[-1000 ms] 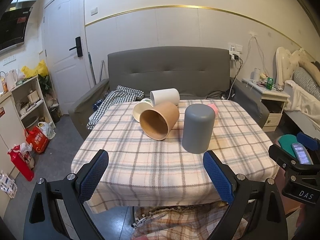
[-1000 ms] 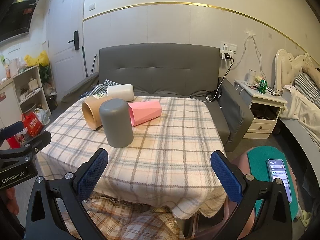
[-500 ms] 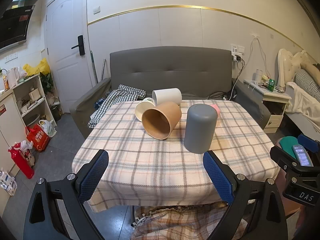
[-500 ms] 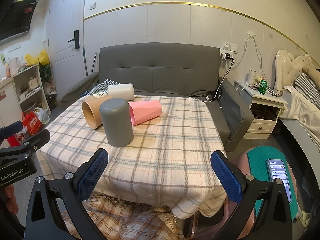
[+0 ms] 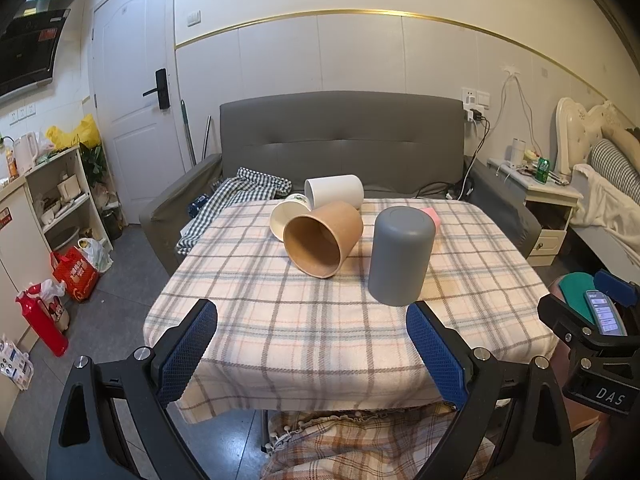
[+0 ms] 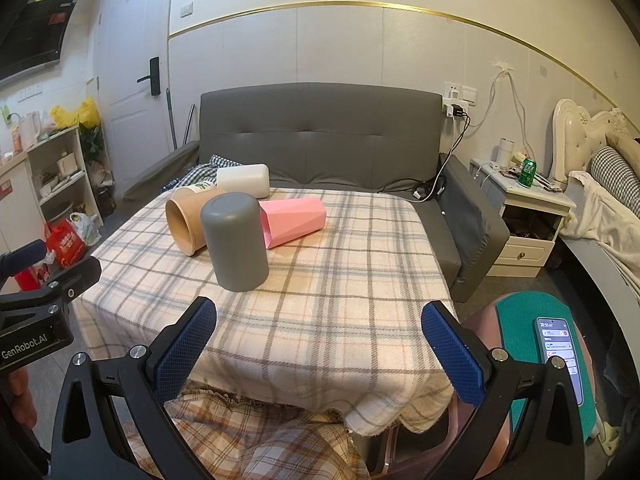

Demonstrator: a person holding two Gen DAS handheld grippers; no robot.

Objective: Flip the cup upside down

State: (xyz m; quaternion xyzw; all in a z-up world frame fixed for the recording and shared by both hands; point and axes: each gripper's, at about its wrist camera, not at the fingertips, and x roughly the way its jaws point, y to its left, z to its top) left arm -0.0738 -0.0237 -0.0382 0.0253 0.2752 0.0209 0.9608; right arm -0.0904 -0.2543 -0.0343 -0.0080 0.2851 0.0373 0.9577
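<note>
A grey cup (image 5: 401,255) stands upside down on the plaid table (image 5: 320,320); it also shows in the right wrist view (image 6: 235,241). A brown paper cup (image 5: 322,239) lies on its side, mouth toward me. A white cup (image 5: 335,191) and a cream paper cup (image 5: 287,216) lie behind it. A pink faceted cup (image 6: 293,221) lies on its side behind the grey one. My left gripper (image 5: 312,354) is open and empty at the table's near edge. My right gripper (image 6: 319,354) is open and empty, also at the near edge.
A grey sofa (image 5: 340,148) stands behind the table with a checked cloth (image 5: 240,196) on it. A nightstand (image 6: 524,216) and bed are at the right. Shelves and bags (image 5: 74,272) are at the left. A phone (image 6: 558,350) lies on a teal stool.
Both grippers have drifted slightly; the view shifts a little. The cups have not moved and both grippers stay open.
</note>
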